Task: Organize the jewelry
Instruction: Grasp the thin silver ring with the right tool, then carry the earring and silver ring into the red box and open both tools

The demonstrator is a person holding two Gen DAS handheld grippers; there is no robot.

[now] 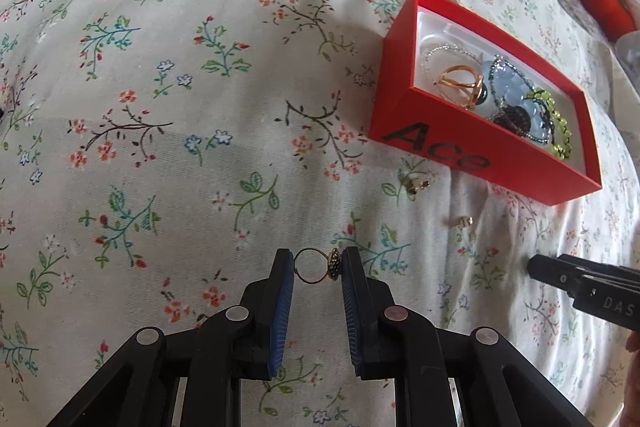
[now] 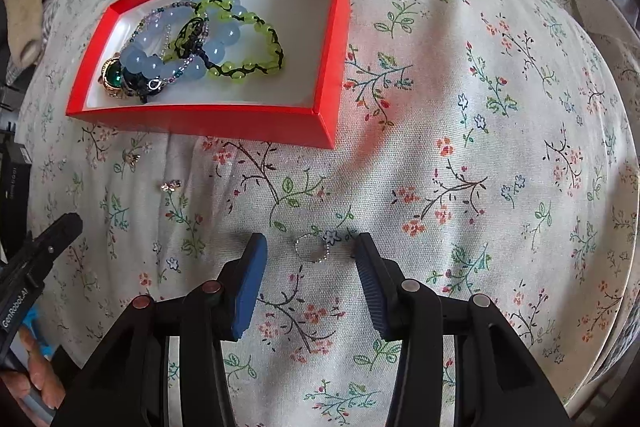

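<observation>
The left gripper (image 1: 317, 264) pinches a gold ring (image 1: 312, 265) between its tips, above the floral sheet (image 1: 200, 107). The red box (image 2: 328, 95) lies beyond. The right gripper (image 2: 310, 253) gapes wide astride a silver ring (image 2: 311, 247) lying on the sheet.

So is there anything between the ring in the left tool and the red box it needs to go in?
Nothing visible blocks it. The left tool grips the ring, and only bare floral bedspread lies between it and the red box. Two small earrings lie flat near the box, low enough to pass over.
</observation>
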